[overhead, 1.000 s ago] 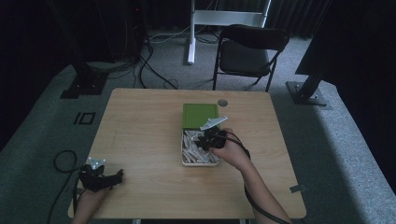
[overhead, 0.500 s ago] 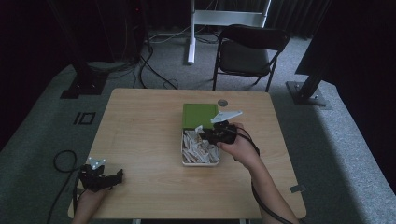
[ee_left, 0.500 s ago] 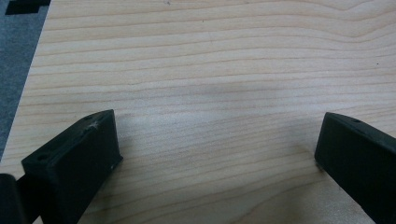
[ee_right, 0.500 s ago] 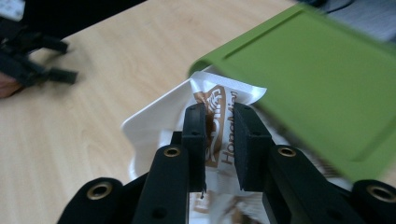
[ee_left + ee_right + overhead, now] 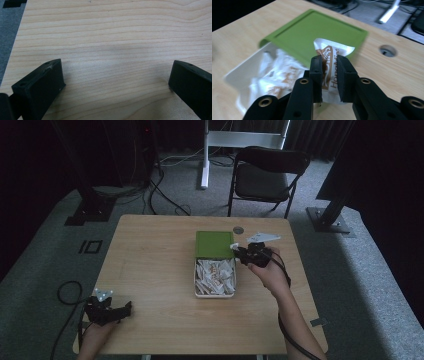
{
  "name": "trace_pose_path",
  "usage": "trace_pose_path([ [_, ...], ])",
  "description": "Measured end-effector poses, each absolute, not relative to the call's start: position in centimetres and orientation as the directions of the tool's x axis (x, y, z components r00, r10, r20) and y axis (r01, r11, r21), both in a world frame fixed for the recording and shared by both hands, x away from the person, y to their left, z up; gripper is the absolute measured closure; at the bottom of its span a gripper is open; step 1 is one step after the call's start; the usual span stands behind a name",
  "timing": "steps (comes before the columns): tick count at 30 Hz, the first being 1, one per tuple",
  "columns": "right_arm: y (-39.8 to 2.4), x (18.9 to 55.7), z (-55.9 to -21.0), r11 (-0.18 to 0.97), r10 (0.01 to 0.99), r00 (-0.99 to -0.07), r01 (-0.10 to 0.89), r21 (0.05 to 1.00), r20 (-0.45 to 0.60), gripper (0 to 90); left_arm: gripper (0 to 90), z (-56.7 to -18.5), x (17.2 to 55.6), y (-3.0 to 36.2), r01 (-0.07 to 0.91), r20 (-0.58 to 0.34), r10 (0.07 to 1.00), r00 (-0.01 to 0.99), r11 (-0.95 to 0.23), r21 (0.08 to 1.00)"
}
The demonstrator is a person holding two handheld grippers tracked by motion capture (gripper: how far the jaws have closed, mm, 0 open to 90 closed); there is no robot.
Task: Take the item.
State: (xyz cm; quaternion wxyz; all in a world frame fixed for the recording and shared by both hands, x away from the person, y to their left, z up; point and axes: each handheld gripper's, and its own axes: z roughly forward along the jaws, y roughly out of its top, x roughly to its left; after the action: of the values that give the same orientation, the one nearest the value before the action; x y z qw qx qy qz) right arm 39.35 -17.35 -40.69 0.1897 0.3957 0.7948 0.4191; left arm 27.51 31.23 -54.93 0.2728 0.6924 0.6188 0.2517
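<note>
A white box [image 5: 196, 281] full of several white-and-brown packets stands mid-table, its green lid [image 5: 214, 243] slid back over the far end. My right gripper [image 5: 237, 251] hovers just right of the lid, shut on one white packet [image 5: 331, 67] with brown print. In the right gripper view the green lid [image 5: 317, 32] and the open box [image 5: 237, 75] lie behind the held packet. My left gripper [image 5: 122, 310] rests at the table's near left corner; its jaws stand open over bare wood [image 5: 117, 57] with nothing between them.
A round cable hole [image 5: 238, 229] sits in the table beyond the lid. A black folding chair [image 5: 265, 175] and a white stand [image 5: 210, 150] are behind the table. Cables trail on the grey carpet at left.
My right gripper has lifted the packet out of the box and carried it up and to the right, past the lid's corner. The left gripper has stayed put.
</note>
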Motion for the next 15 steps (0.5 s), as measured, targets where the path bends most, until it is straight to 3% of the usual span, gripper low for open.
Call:
trace_pose_path([
  [15,-19.1,42.8,-44.1,0.232,0.912,-0.410,0.530,0.816,0.007,76.3,0.7,-54.9,27.5,31.2,0.719,0.010,0.994,0.107,-0.084,0.690],
])
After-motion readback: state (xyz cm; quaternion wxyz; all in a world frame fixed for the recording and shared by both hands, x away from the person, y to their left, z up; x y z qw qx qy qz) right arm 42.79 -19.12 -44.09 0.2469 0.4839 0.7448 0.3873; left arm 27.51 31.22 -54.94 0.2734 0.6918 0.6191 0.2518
